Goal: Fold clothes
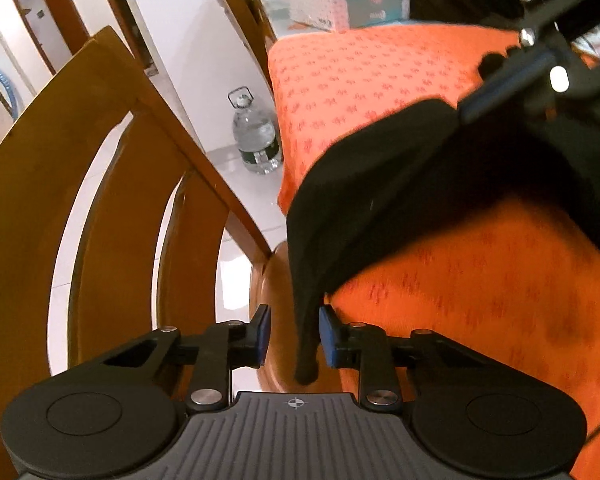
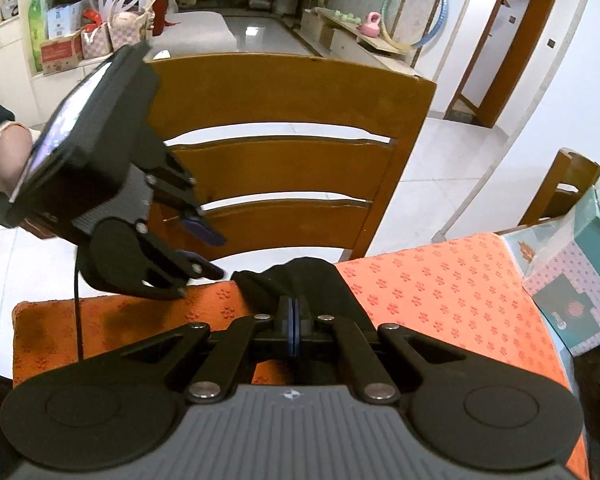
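A black garment (image 1: 380,184) lies bunched at the edge of the table's orange cloth (image 1: 380,72), with one narrow end hanging down off the edge. That hanging end dangles between the fingers of my left gripper (image 1: 295,334), which is open and not pinching it. My right gripper (image 2: 294,320) is shut on the black garment (image 2: 300,276) near its top. In the left wrist view the right gripper (image 1: 470,108) shows at the upper right, its tips at the cloth. In the right wrist view a hand (image 2: 4,156) holds the left gripper (image 2: 218,256), open beside the garment.
A wooden chair (image 2: 284,120) stands pushed against the table edge, its back (image 1: 80,140) close to my left gripper. A water bottle (image 1: 256,132) sits on the floor. A patterned box (image 2: 580,292) rests on the table's far side, near a second chair (image 2: 564,188).
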`<state>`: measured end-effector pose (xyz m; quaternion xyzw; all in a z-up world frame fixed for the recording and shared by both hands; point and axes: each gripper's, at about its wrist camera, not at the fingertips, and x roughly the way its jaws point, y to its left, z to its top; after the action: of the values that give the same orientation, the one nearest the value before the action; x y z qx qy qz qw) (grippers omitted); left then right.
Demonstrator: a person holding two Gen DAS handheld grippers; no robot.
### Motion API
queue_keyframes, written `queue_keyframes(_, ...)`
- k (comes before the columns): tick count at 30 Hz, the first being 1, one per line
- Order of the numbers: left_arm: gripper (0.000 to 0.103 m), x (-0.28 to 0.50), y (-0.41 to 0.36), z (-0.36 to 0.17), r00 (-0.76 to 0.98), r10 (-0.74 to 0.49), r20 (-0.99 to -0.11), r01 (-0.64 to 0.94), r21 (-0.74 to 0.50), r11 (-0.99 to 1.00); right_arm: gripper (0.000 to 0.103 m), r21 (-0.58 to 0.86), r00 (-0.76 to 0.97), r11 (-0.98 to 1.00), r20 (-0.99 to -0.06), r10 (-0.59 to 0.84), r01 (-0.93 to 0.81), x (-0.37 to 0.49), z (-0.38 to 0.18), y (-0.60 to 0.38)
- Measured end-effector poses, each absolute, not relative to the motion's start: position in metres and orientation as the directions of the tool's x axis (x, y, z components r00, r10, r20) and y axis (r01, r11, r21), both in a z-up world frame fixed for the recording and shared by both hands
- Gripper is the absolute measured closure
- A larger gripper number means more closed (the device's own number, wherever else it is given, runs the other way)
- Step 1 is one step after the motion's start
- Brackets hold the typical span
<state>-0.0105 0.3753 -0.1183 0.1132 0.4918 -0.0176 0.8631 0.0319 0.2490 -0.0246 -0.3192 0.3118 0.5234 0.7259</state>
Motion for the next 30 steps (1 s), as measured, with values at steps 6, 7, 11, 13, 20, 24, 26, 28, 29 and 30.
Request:
queue_keyframes(6,0.074,-0.006,0.385,-0.132,0.478,0.026,-0.878,0.154,0.113,0.982,0.102,-0.127,0.262,0.268,-0.784,0.563,-0.955,0.037,-0.025,0.247)
queue_keyframes(7,0.078,-0.003,0.389,-0.132,0.478,-0.007,-0.878,0.15,0.074,0.986,0.102,-0.124,0.261,0.27,-0.783,0.564,-0.955,0.037,-0.025,0.246)
queue_keyframes(11,0.077,0.007,0.401,-0.137,0.464,-0.072,-0.883,0.145,-0.005,0.989,0.102,-0.115,0.261,0.278,-0.779,0.571,-0.954,0.039,-0.025,0.245)
queue_keyframes(13,0.078,0.011,0.405,-0.141,0.457,-0.09,-0.885,0.14,-0.029,0.99,0.102,-0.111,0.262,0.285,-0.776,0.574,-0.952,0.041,-0.026,0.244)
queue_keyframes(20,0.077,0.02,0.42,-0.149,0.433,-0.178,-0.884,0.12,-0.139,0.983,0.102,-0.098,0.263,0.301,-0.773,0.577,-0.948,0.045,-0.026,0.243)
queue_keyframes(24,0.078,0.021,0.422,-0.147,0.433,-0.186,-0.882,0.107,-0.155,0.982,0.102,-0.095,0.266,0.309,-0.774,0.574,-0.946,0.045,-0.026,0.242)
queue_keyframes(26,0.077,0.021,0.425,-0.147,0.443,-0.194,-0.875,0.089,-0.172,0.981,0.102,-0.094,0.267,0.313,-0.775,0.573,-0.945,0.046,-0.026,0.242)
queue_keyframes(28,0.077,0.021,0.43,-0.149,0.457,-0.206,-0.865,0.059,-0.201,0.978,0.102,-0.092,0.268,0.317,-0.776,0.571,-0.944,0.046,-0.026,0.242)
queue_keyframes(29,0.077,0.021,0.432,-0.151,0.463,-0.21,-0.861,0.041,-0.215,0.976,0.102,-0.092,0.269,0.319,-0.776,0.571,-0.943,0.047,-0.026,0.241)
queue_keyframes(30,0.077,0.022,0.433,-0.153,0.469,-0.213,-0.857,0.024,-0.229,0.973,0.102,-0.091,0.269,0.321,-0.776,0.57,-0.943,0.047,-0.026,0.241)
